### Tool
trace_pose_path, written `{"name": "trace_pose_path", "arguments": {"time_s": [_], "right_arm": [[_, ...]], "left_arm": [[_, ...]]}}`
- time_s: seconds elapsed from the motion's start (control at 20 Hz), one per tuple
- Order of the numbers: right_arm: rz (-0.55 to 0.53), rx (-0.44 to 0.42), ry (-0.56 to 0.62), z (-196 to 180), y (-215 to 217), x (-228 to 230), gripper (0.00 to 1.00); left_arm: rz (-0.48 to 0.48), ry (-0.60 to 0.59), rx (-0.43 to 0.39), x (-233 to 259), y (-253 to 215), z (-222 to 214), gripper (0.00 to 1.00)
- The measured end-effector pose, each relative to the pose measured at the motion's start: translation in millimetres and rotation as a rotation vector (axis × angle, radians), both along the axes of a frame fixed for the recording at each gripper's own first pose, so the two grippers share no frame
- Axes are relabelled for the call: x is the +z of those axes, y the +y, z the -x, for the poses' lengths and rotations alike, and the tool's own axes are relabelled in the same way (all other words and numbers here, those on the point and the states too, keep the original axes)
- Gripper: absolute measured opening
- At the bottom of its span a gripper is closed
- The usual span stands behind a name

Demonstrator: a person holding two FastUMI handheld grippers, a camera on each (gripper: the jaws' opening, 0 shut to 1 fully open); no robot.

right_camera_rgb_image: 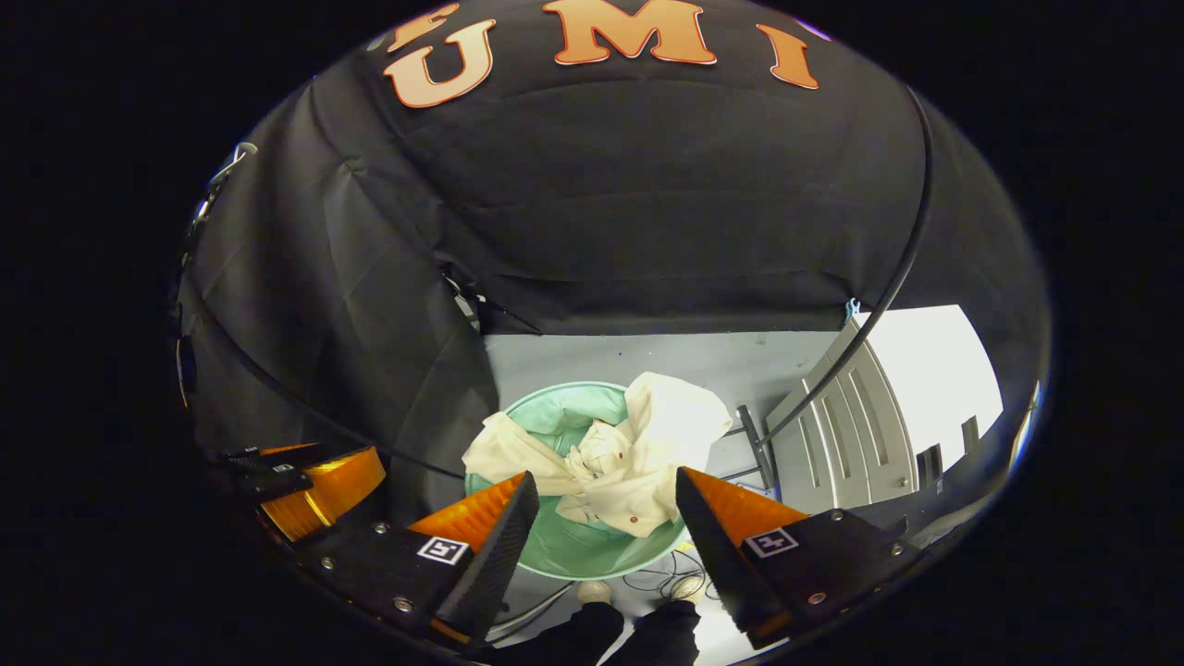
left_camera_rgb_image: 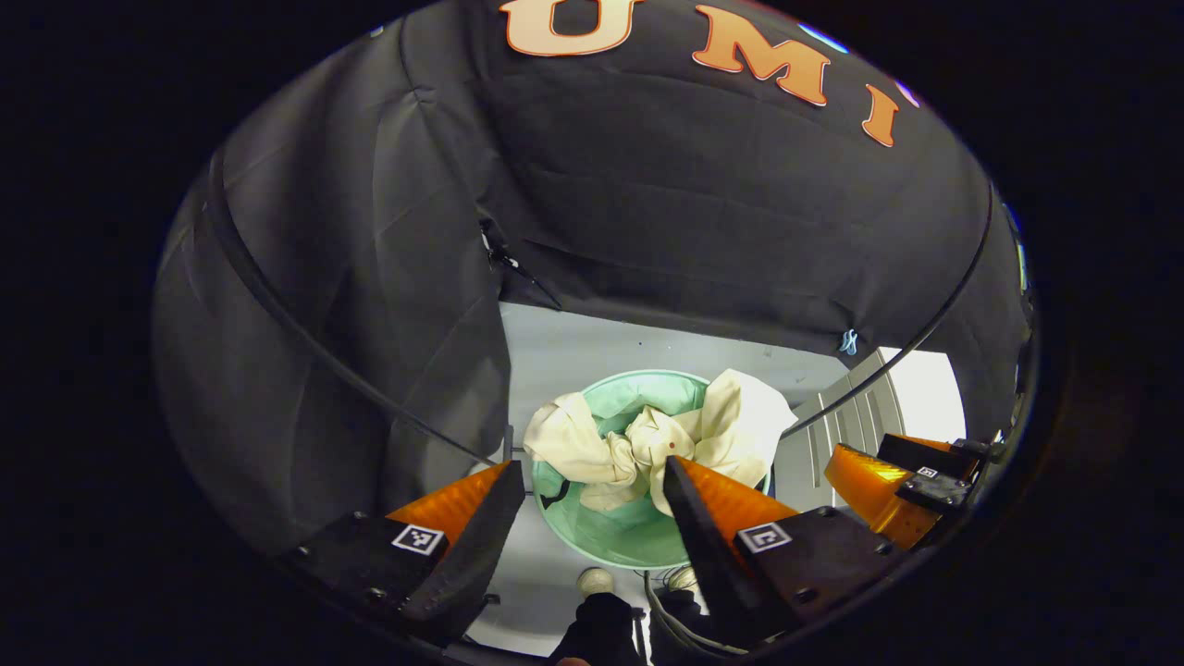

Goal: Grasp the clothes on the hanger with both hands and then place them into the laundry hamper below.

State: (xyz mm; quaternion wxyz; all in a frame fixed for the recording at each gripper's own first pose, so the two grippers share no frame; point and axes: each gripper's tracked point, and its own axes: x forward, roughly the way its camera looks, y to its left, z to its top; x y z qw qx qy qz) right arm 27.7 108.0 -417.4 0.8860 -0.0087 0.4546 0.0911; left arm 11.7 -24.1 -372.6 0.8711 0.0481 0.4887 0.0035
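Looking down from both cameras, there's one round green laundry hamper (left_camera_rgb_image: 638, 541) on the pale grey floor (left_camera_rgb_image: 573, 347), and one cream button-up garment (left_camera_rgb_image: 647, 444) lies crumpled inside it, one flap draped over the far rim. The same hamper (right_camera_rgb_image: 564, 546) and garment (right_camera_rgb_image: 620, 462) sit between the fingers in the right gripper view too.

Two grippers in play. The left gripper (left_camera_rgb_image: 592, 481) hangs above the hamper with its fingers spread wide and nothing between them; it's released. The right gripper (right_camera_rgb_image: 606, 490) is the same story, fingers parted, gripping nothing, clear of the cloth. Each one also pops up at the edge of the other's view: the right gripper's body at the right edge of the left gripper view, the left gripper's body at the left edge of the right gripper view, both cut off so their fingers can't be judged from there.

One black curved pole (right_camera_rgb_image: 902, 240) arcs across the booth wall, one pale slatted panel (right_camera_rgb_image: 851, 430) stands at right. Two small round pale things (right_camera_rgb_image: 592, 590) and some thin cables (right_camera_rgb_image: 666, 578) lie by the hamper's near rim; what they are is hard to tell. A dark shape at the bottom edge (right_camera_rgb_image: 638, 634) is cut off.
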Motion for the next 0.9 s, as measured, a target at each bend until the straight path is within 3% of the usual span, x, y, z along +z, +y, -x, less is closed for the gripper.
{"name": "trace_pose_path", "arguments": {"time_s": [0.45, 0.9], "right_arm": [[0.019, 0.007, -0.057, -1.3, -0.4, 30.0, 0.94], [0.028, 0.025, -0.155, -3.7, -2.4, 86.6, 0.94]], "left_arm": [[-0.026, -0.027, 0.017, 12.1, 5.9, 1.8, 0.99], [-0.024, -0.141, 0.019, 69.7, 3.9, -5.6, 0.98]]}}
